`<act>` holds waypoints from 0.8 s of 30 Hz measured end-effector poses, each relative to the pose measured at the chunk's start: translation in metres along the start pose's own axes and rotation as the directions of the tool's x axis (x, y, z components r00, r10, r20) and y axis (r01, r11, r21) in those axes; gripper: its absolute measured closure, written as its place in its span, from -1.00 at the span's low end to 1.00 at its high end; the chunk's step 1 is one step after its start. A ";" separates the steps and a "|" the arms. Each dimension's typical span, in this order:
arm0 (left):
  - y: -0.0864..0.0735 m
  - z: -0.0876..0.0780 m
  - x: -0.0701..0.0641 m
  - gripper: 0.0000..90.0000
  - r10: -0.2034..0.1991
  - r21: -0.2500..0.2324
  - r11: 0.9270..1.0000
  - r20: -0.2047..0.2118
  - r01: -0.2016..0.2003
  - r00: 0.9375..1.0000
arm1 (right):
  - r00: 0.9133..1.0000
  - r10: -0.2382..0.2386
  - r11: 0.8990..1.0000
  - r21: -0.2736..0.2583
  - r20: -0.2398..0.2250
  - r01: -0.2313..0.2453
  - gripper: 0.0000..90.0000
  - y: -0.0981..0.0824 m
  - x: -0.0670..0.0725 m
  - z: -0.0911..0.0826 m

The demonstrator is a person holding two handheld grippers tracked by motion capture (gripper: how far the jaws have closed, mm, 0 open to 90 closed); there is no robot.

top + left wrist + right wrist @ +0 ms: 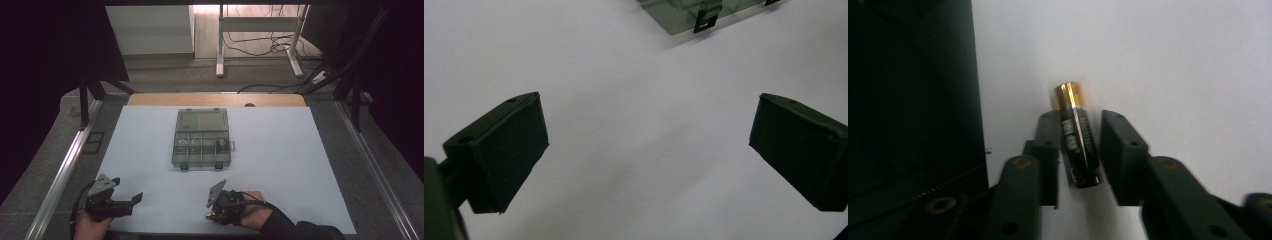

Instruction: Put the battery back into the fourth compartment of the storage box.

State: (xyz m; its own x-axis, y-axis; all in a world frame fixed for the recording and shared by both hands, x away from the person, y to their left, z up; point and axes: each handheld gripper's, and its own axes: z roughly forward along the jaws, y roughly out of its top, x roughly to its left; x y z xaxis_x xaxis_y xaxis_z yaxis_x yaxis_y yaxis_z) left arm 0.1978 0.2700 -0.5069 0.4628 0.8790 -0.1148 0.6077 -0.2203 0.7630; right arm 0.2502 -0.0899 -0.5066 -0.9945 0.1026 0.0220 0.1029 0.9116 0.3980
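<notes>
a battery is seen between the jaws of the right gripper, near the front edge of the white tabletop. the jaws are nearly closed around it, though a firm pinch cannot be confirmed. its long axis runs along the jaws, gold cap pointing away. the left gripper is held wide open and empty at the front left corner; the compartment box lies ahead, mid-table.

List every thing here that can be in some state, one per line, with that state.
Battery: between the right gripper's fingers, gold end pointing away from the hand.
Right gripper: shut on the battery, near the table's front edge.
Left gripper: open, nothing between its fingers.
Compartment box: lid open and laid back, latches undone, lying flat on the white table.
</notes>
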 end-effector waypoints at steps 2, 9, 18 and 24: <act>0.000 0.000 0.000 -0.93 0.001 0.000 1.000 0.000 -0.001 1.000 | 1.000 -0.014 1.000 -0.005 0.004 0.014 0.70 0.000 0.001 0.000; 0.000 0.000 0.000 -0.93 0.002 0.000 1.000 0.000 -0.002 1.000 | 1.000 0.013 0.998 -0.062 0.023 -0.012 0.71 0.001 -0.003 -0.009; 0.000 0.000 0.000 -0.93 0.002 0.002 1.000 0.000 -0.002 1.000 | 0.998 0.040 0.994 -0.107 0.054 -0.034 0.71 -0.001 -0.010 -0.019; 0.000 0.000 0.000 -0.93 0.001 0.002 1.000 0.001 -0.001 1.000 | 0.996 0.064 0.991 -0.119 0.059 -0.057 0.71 -0.001 -0.014 -0.022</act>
State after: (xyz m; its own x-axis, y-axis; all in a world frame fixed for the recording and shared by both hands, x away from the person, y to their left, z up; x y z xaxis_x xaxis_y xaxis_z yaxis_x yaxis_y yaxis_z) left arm 0.1977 0.2700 -0.5068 0.4640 0.8784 -0.1143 0.6083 -0.2222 0.7620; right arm 0.2640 -0.1014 -0.4875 -0.9828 0.1844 -0.0068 0.1561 0.8505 0.5023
